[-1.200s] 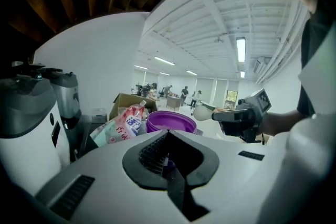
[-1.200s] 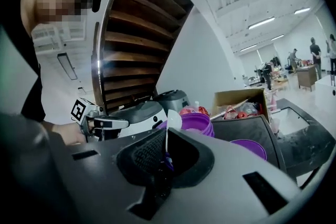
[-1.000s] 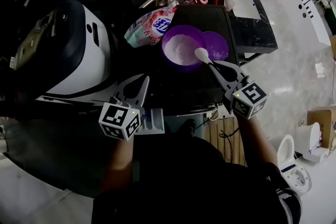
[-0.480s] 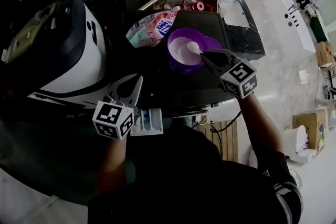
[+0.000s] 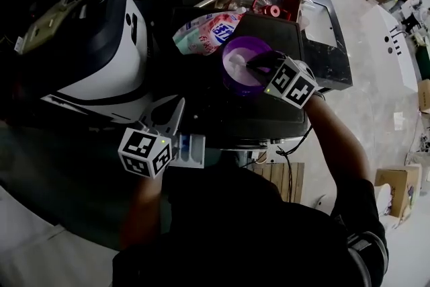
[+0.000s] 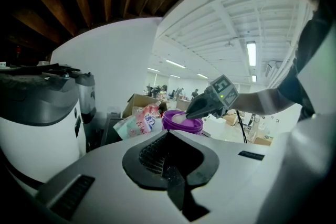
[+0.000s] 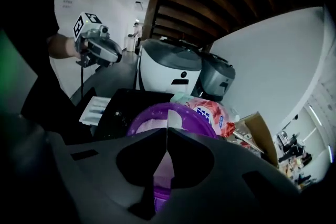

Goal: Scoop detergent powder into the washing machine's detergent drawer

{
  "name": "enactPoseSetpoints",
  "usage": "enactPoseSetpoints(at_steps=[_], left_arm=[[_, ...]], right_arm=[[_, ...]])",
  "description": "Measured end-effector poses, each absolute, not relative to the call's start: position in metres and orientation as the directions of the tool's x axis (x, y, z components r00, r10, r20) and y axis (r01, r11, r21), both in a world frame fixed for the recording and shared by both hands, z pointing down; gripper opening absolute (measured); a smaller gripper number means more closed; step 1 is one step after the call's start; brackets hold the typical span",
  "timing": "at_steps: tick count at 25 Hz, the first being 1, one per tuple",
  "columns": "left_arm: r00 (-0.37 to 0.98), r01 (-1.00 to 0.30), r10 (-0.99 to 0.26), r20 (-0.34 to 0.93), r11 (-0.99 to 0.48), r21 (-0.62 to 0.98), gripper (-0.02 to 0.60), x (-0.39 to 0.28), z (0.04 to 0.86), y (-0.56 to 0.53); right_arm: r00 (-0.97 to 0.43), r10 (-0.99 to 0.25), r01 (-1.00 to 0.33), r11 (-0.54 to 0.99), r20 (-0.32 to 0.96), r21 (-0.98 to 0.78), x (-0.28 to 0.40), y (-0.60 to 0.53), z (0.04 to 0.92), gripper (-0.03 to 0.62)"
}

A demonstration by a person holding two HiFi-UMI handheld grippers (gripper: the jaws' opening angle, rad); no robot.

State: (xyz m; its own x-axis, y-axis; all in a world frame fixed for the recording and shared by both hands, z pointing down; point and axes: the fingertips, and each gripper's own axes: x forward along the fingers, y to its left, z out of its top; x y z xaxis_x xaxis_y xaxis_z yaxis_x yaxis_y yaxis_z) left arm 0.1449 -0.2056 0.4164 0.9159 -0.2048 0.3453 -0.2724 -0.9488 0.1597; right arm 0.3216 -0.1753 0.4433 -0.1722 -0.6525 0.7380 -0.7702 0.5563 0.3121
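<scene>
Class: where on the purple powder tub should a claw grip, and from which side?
Pinch the purple tub's near rim from above, one jaw inside, one outside: it stands upright, open and probably too wide to span. The detergent pouch lies close on its left, and the right claw, holding the spoon, hangs over it.
</scene>
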Motion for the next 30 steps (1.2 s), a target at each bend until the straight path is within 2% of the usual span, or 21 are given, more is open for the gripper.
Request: enactPoseSetpoints(at_steps=[7,20,27,30], left_arm=[[0.896,-0.326,-0.255,0.363,-0.933,0.149,0.008,0.148,0.417,-0.197],[0.879,-0.384,-0.310,0.364,-0.911,0.151,0.008,0.154,0.414,-0.183],[0.868,-0.413,-0.337,0.365,-0.898,0.154,0.008,0.153,0.414,-0.182],[0.864,-0.421,-0.344,0.367,-0.894,0.154,0.008,0.152,0.414,-0.181]], right_arm=[[-0.202,-0.548,-0.649,0.696,0.812,0.308,0.325,-0.171,0.462,0.021],[-0.222,-0.435,-0.460,0.836,0.872,0.300,0.314,-0.180,0.482,0.021],[-0.269,-0.349,-0.408,0.886,0.898,0.222,0.308,-0.173,0.482,0.021],[-0.290,-0.319,-0.429,0.886,0.902,0.176,0.313,-0.169,0.486,0.021]])
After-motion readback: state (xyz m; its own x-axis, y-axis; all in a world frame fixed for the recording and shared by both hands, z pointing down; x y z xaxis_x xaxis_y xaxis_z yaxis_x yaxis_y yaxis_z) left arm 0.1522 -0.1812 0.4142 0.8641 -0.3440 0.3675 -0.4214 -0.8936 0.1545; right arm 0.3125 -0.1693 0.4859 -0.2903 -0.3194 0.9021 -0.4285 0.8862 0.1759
